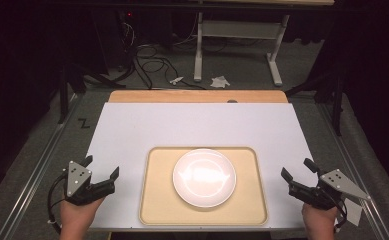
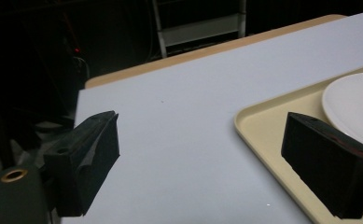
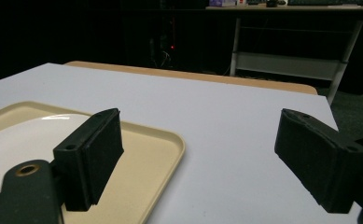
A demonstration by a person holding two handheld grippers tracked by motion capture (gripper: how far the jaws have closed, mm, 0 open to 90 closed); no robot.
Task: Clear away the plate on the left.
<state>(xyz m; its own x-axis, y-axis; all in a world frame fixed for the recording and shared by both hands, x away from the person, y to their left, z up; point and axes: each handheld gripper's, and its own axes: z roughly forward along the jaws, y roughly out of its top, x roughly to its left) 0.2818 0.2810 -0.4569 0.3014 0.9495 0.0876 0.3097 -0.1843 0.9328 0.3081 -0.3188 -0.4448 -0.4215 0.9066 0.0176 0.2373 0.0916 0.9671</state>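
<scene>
White rectangular tabletop sheet over a wooden table — long axis runs left to right across the person's front. A strip of bare wood shows along the far edge.

Beige rounded-corner plastic tray, set at the near middle of the sheet, long side parallel to the table's long side. Likely placed there so both hands reach it equally.

Round white ceramic plate, lying flat and upright on the tray, roughly centred, a little toward the far side. Being round, it has no long axis and no heading; its open face points straight up. Nothing on it. Rim clear of the tray's lip all round.

Left gripper — black two-jaw tool with a grey three-cornered plate on top, held near the table's near-left corner, just beside the tray's left edge but apart from it. Jaws spread wide, gripping nothing; in the left gripper view the tray corner and plate edge sit behind the right-hand jaw.

Right gripper, mirror position at the near-right, apart from the tray's right edge. Jaws likewise spread, nothing between them but bare sheet.

Judgement: both tools flank the tray symmetrically, angled inward and forward — reads as a ready stance, plate not yet approached.
</scene>
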